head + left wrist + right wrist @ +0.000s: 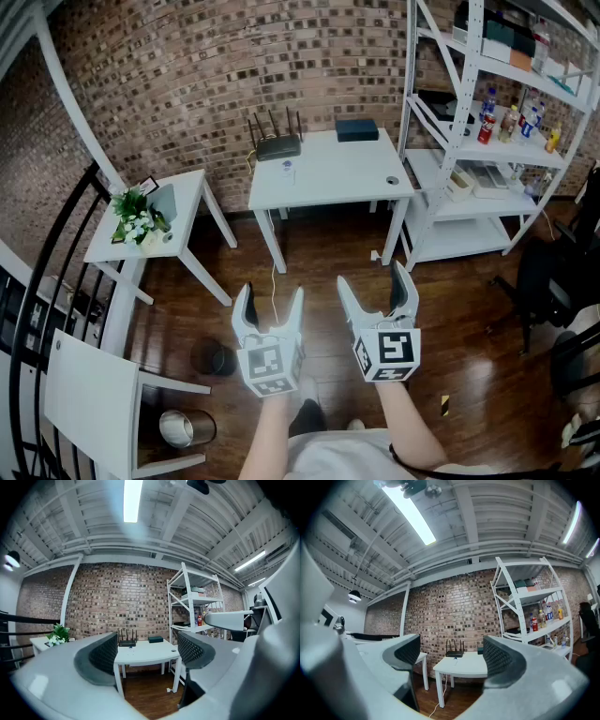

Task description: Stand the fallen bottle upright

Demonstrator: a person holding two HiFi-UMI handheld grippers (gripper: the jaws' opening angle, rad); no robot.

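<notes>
The person is standing well apart from the white table (337,178), so the left gripper (271,295) and the right gripper (372,279) are hanging level over the floor. Both are having their jaws wide apart and holding nothing, ready for a grasp. The bottle (288,170) is lying on the table just before the router (278,145). Its long axis seems to be pointing toward the wall, but it is too small to be sure.

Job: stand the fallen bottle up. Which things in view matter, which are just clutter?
For the job: small clear bottle on the white table (too small to tell how it lies); left gripper and right gripper, both open, empty.
Just lying about: router, dark box, potted plant, bottles on the shelf, metal bin on the floor.
</notes>
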